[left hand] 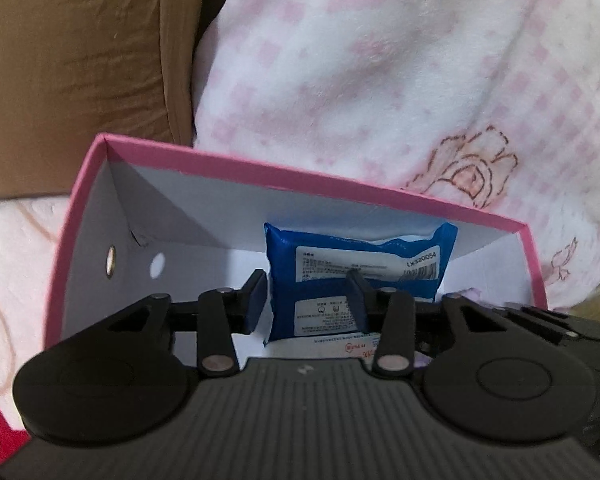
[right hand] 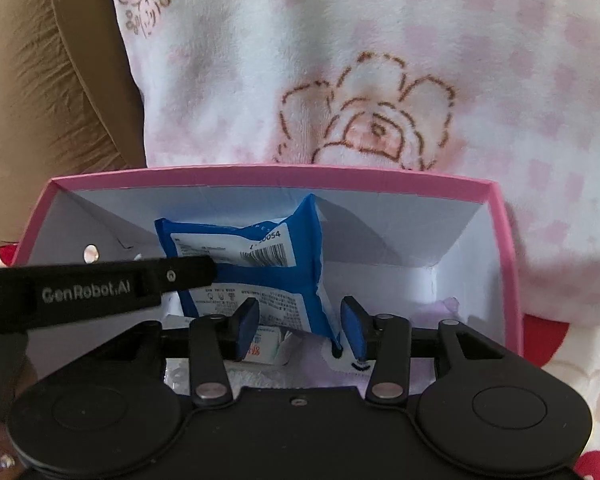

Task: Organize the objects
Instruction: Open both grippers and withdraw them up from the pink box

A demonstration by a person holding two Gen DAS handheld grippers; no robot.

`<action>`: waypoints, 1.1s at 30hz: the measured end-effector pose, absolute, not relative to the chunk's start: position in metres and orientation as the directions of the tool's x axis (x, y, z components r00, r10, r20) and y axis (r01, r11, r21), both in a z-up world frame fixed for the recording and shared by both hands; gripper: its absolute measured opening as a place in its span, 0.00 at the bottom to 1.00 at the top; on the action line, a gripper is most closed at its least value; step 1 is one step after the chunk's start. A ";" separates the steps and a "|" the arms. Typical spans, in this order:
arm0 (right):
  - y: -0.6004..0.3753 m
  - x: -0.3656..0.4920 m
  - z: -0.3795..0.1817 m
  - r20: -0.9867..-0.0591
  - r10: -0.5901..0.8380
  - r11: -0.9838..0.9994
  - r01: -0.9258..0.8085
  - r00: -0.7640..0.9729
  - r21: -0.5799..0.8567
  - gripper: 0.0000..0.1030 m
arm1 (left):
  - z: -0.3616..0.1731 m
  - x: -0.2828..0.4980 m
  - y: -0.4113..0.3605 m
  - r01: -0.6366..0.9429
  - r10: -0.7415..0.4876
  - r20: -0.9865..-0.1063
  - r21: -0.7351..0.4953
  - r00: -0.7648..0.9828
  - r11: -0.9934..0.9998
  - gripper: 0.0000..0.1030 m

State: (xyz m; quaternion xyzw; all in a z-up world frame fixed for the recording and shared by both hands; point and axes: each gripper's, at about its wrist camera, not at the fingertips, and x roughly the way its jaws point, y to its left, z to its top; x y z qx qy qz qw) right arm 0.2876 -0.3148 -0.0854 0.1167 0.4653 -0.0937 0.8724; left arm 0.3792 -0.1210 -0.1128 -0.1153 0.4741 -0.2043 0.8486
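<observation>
A pink box [left hand: 284,174] with a white inside sits on a blanket; it also shows in the right wrist view [right hand: 260,172]. A blue wipes pack [left hand: 332,256] stands on edge against the box's far wall, also seen in the right wrist view [right hand: 260,280]. My left gripper [left hand: 306,298] is inside the box, open, its fingers on either side of the pack's left part. My right gripper [right hand: 302,322] is open over the box, with the pack's lower right corner between its fingers. The left gripper's finger [right hand: 100,284] crosses the right wrist view and touches the pack.
A white and pink rose-print blanket [left hand: 380,80] rises behind the box. A brown cushion [left hand: 80,60] lies at the back left. Inside the box are a small white carton with red print [right hand: 268,346] and a lilac plush item [right hand: 400,360].
</observation>
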 end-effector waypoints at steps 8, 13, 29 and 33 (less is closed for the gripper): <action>-0.299 0.212 -0.056 -0.736 -0.057 0.958 0.245 0.675 0.150 0.56 | -0.099 0.358 -0.125 0.299 -0.402 -0.783 -0.286 0.474 0.910 0.50; -0.302 0.185 -0.042 -0.718 -0.022 0.953 0.231 0.696 0.194 0.58 | -0.076 0.337 -0.114 0.336 -0.397 -0.784 -0.254 0.477 0.907 0.50; -0.270 0.119 -0.004 -0.731 -0.022 0.967 0.201 0.682 0.158 0.62 | -0.008 0.244 -0.059 0.383 -0.408 -0.805 -0.247 0.430 0.890 0.54; -0.263 0.105 0.010 -0.723 -0.016 0.969 0.190 0.691 0.160 0.67 | 0.012 0.225 -0.044 0.369 -0.421 -0.805 -0.273 0.419 0.889 0.56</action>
